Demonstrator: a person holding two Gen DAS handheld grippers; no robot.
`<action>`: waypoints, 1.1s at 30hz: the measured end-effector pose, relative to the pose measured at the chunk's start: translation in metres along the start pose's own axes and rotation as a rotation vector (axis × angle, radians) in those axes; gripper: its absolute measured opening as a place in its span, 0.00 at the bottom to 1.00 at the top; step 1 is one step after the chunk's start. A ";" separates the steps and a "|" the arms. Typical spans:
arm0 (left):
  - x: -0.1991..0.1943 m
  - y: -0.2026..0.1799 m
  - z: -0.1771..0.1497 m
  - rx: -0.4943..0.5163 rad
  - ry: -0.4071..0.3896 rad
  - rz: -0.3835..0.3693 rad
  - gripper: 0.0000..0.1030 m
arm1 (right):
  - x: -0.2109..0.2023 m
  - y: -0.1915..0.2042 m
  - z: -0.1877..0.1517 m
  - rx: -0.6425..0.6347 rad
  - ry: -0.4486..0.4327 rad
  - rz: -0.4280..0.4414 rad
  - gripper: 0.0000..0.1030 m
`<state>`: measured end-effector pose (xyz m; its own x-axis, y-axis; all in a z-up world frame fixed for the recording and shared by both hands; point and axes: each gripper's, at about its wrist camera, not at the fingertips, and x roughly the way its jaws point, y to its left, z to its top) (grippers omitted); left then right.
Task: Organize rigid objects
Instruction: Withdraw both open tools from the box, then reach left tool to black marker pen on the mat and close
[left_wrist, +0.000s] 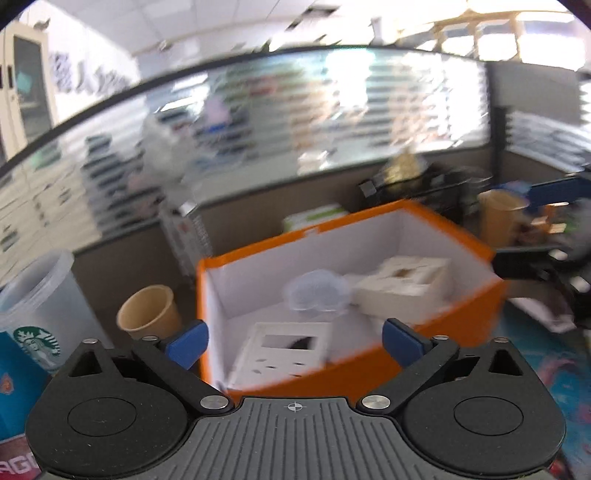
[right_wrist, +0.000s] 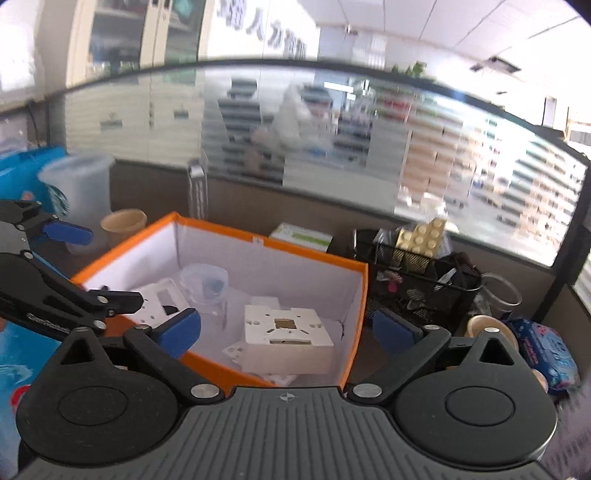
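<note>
An orange box (left_wrist: 369, 373) (right_wrist: 314, 255) with white inner walls stands open in front of both grippers. Inside lie a flat white panel with a rectangular window (left_wrist: 284, 354) (right_wrist: 159, 299), a clear plastic cup (left_wrist: 317, 291) (right_wrist: 205, 282) and a white square block (left_wrist: 406, 280) (right_wrist: 288, 332). My left gripper (left_wrist: 295, 341) (right_wrist: 99, 266) hangs open over the box's near left corner with nothing between its blue pads. My right gripper (right_wrist: 286, 328) (left_wrist: 539, 229) is open over the box's right side, also empty.
A clear Starbucks tumbler (left_wrist: 40, 295) (right_wrist: 79, 184) and a paper cup (left_wrist: 147, 314) (right_wrist: 123, 221) stand left of the box. At its right are a black mesh organizer (right_wrist: 417, 288) holding a beige brick (right_wrist: 421, 240), another paper cup (left_wrist: 498, 218) and a wipes pack (right_wrist: 543, 350). A partition wall runs behind.
</note>
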<state>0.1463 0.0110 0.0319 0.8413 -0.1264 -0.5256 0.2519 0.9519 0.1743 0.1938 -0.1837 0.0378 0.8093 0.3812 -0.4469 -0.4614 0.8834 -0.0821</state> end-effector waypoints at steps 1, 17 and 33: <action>-0.011 -0.006 -0.007 0.013 -0.025 -0.046 1.00 | -0.009 -0.001 -0.004 0.010 -0.015 -0.003 1.00; -0.053 -0.134 -0.119 0.360 0.066 -0.598 1.00 | -0.096 -0.014 -0.097 0.185 -0.110 0.010 0.97; -0.051 -0.138 -0.147 0.274 0.010 -0.637 0.14 | -0.074 -0.001 -0.124 0.201 -0.055 0.032 0.97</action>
<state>-0.0017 -0.0729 -0.0876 0.4852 -0.6332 -0.6030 0.8080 0.5882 0.0325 0.0892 -0.2465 -0.0400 0.8165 0.4195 -0.3966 -0.4101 0.9050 0.1130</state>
